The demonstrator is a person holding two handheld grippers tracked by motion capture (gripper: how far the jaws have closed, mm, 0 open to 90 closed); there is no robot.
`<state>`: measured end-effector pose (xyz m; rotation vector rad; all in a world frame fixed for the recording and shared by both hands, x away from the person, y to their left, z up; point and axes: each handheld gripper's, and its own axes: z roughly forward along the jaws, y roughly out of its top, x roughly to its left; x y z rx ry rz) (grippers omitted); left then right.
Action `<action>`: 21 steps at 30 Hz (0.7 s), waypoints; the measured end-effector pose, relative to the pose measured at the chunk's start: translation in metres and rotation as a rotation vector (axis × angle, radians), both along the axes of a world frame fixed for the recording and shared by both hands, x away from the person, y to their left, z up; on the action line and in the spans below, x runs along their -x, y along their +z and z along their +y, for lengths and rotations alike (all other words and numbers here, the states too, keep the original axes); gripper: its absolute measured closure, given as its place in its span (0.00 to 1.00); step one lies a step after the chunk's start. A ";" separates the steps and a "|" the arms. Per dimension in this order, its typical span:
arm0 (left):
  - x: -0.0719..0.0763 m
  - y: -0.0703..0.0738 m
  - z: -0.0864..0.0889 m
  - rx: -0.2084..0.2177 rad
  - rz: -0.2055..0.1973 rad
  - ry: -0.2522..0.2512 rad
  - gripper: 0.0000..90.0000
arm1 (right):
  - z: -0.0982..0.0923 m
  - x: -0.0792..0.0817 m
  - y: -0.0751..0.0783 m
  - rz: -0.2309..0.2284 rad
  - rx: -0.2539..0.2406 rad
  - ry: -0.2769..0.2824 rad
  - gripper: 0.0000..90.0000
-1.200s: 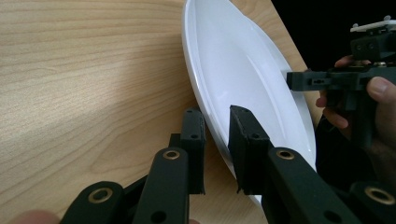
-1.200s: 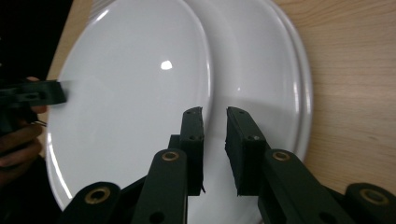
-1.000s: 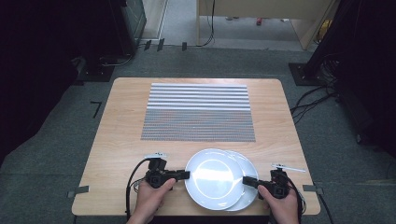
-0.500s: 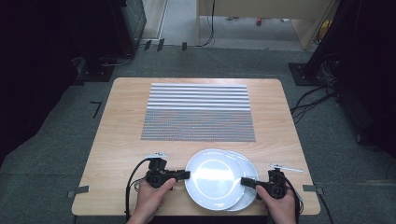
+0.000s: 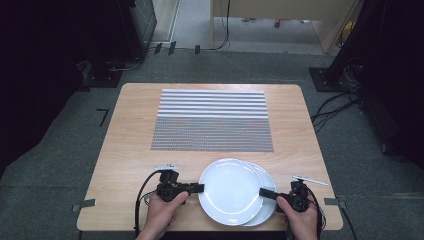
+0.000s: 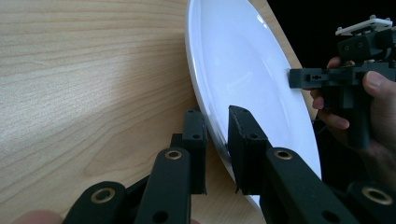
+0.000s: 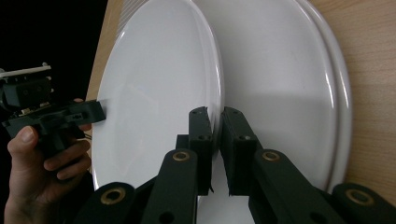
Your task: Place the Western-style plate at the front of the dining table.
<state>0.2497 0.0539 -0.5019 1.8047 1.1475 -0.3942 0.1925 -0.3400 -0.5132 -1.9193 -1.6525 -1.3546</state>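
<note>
Two white plates lie stacked near the table's front edge. The top plate [image 5: 230,190] [image 6: 243,70] [image 7: 154,93] sits shifted left on the lower plate [image 5: 268,200] [image 7: 289,93]. My left gripper [image 5: 200,188] [image 6: 217,116] is shut on the top plate's left rim, which stands between its jaws. My right gripper [image 5: 263,192] [image 7: 215,114] has just been closing its jaws, and they now pinch the top plate's right rim. Each gripper view shows the other gripper across the plate: the right gripper [image 6: 296,77] and the left gripper [image 7: 100,109].
A grey striped mat [image 5: 212,120] covers the middle and far part of the wooden table [image 5: 130,150]. Bare wood lies to the left of the plates. Dark floor, cables and furniture legs surround the table.
The right gripper's jaws have drawn together onto the top plate's right rim. Both hands and both plates have stayed where they were.
</note>
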 end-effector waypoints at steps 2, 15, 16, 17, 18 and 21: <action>0.000 0.000 0.000 0.003 0.000 0.000 0.88 | 0.000 0.000 0.001 0.002 -0.010 -0.006 0.94; 0.000 0.000 0.001 0.008 0.002 0.000 0.88 | -0.005 -0.001 -0.001 0.034 -0.106 -0.035 0.97; 0.000 0.000 0.001 0.008 0.001 -0.001 0.88 | -0.006 -0.001 -0.001 0.035 -0.110 -0.036 0.97; 0.000 0.000 0.001 0.008 0.001 -0.001 0.88 | -0.006 -0.001 -0.001 0.040 -0.114 -0.036 0.97; 0.000 0.000 0.001 0.008 0.001 -0.001 0.88 | -0.006 -0.001 -0.001 0.041 -0.115 -0.037 0.97; 0.000 0.000 0.001 0.009 0.000 -0.001 0.88 | -0.006 -0.001 -0.003 0.040 -0.113 -0.040 0.97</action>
